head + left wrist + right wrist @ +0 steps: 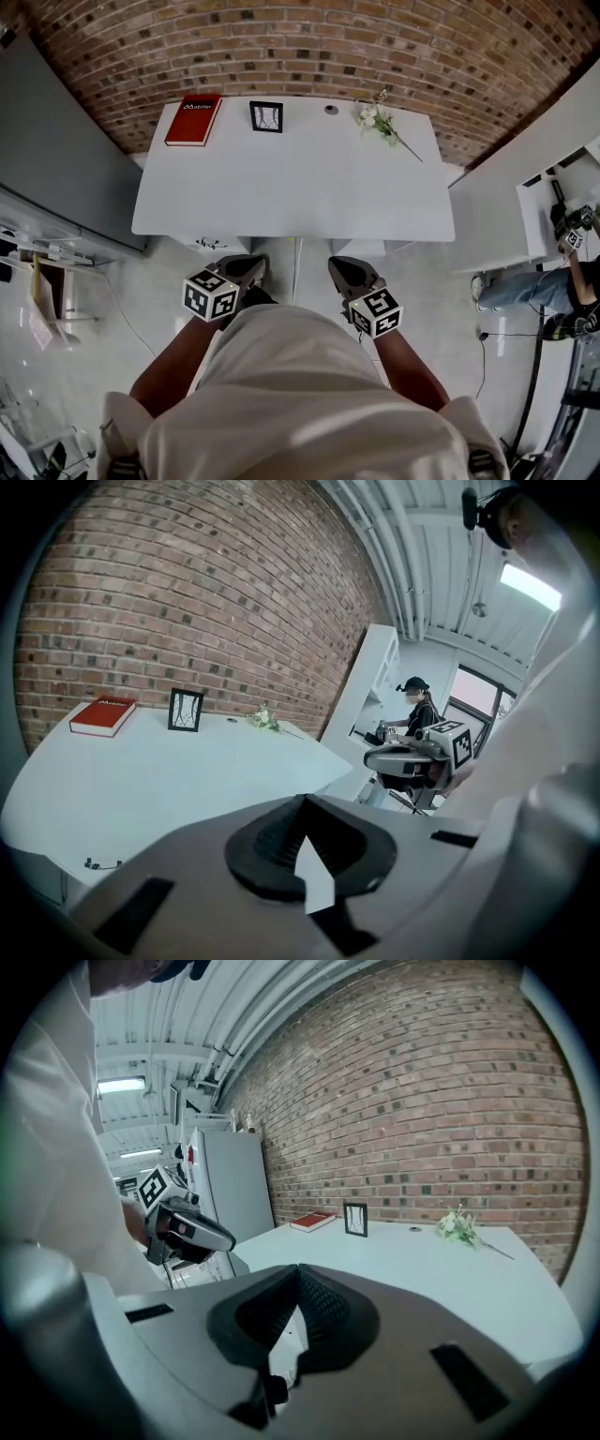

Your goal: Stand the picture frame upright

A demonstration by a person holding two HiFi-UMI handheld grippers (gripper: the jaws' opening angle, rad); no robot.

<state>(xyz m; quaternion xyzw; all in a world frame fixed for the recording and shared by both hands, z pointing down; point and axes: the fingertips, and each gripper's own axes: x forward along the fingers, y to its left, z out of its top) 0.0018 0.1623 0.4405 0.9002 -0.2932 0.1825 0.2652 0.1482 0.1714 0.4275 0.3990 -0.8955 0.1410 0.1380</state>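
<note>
The black picture frame (266, 116) stands upright near the back edge of the white table (291, 197), against the brick wall. It also shows far off in the left gripper view (186, 710) and the right gripper view (355, 1219). Both grippers are held close to my body, short of the table's front edge and well away from the frame. My left gripper (253, 268) (305, 803) is shut with nothing in it. My right gripper (339, 269) (300, 1274) has its pads together at the tip and holds nothing.
A red book (194, 119) lies at the table's back left and a sprig of white flowers (380, 120) at the back right. A grey cabinet (56, 159) stands to the left. A seated person (553, 291) is at a white counter to the right.
</note>
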